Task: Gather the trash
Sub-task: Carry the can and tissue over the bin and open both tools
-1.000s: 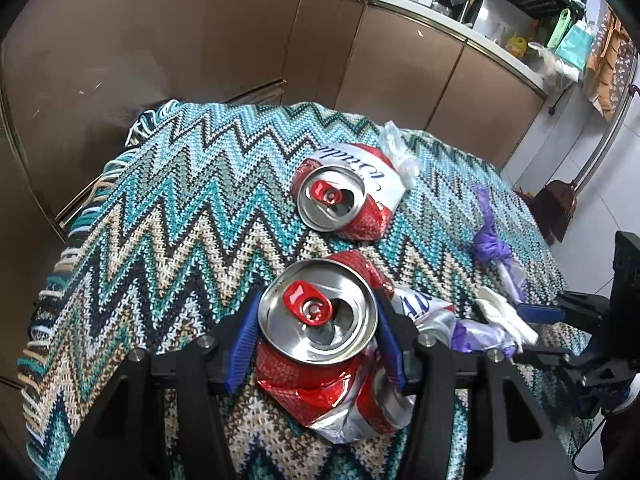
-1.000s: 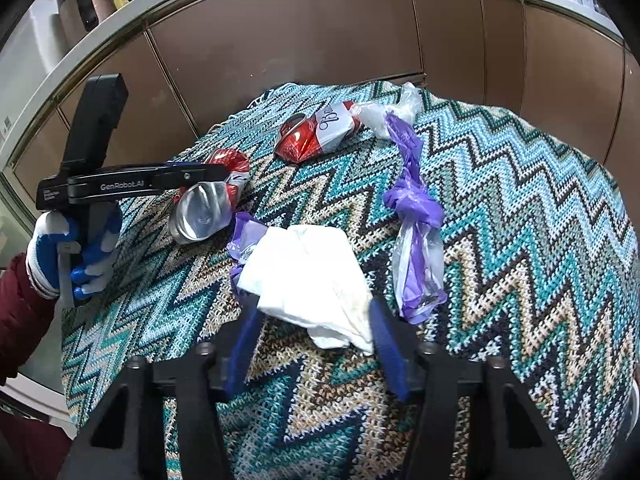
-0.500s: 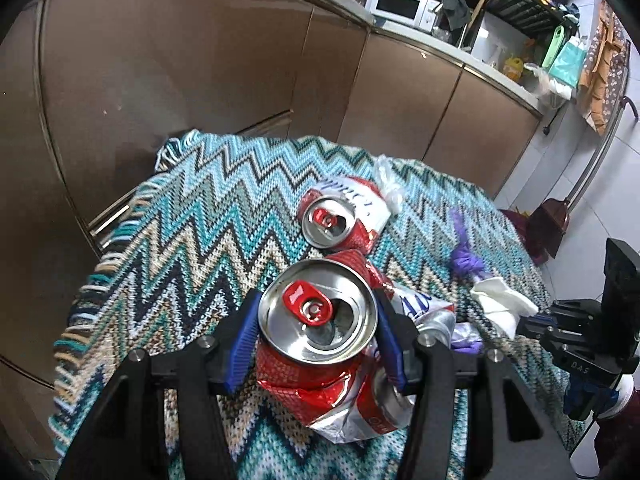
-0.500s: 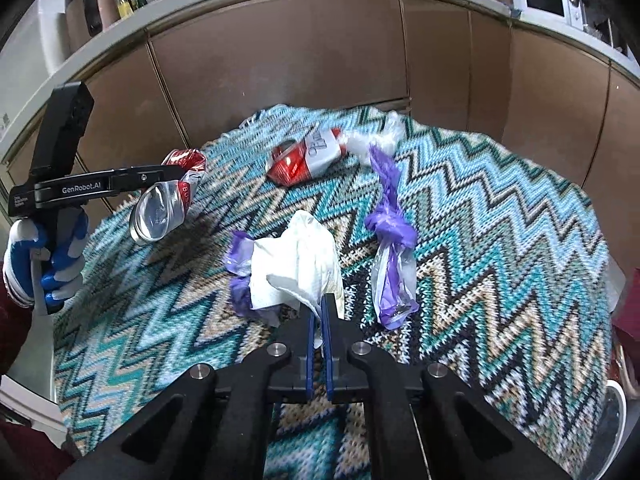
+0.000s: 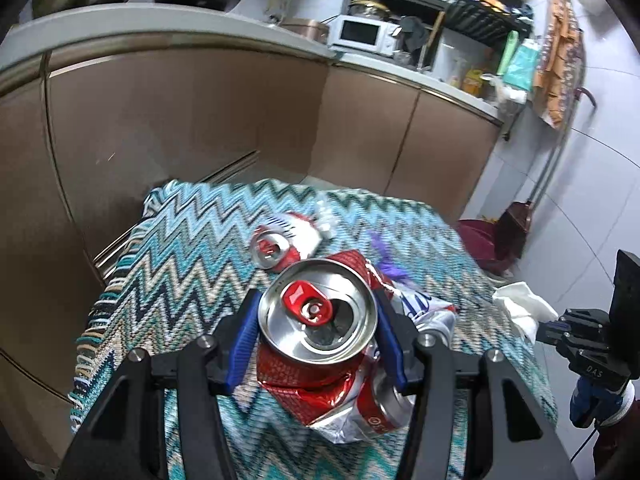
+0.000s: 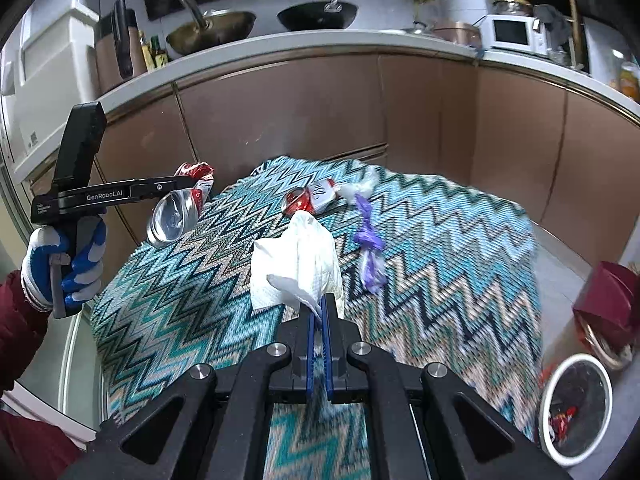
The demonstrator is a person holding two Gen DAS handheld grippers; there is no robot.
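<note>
I am in a home kitchen. A long counter (image 6: pixel 360 38) curves round the room above brown cabinets (image 6: pixel 320 104). On it stand a wok (image 6: pixel 212 30) and a black pan (image 6: pixel 318 16), with bottles (image 6: pixel 154 54) at the left end. A white microwave (image 6: pixel 514 34) sits further right, beside a copper pot (image 6: pixel 456 32). A rack (image 5: pixel 488 16) of kitchenware hangs on the tiled wall. A broom (image 5: pixel 520 228) leans in the corner. Before me a zigzag cloth (image 6: pixel 440 280) covers a table, and a white bin (image 6: pixel 576 400) stands on the floor.
</note>
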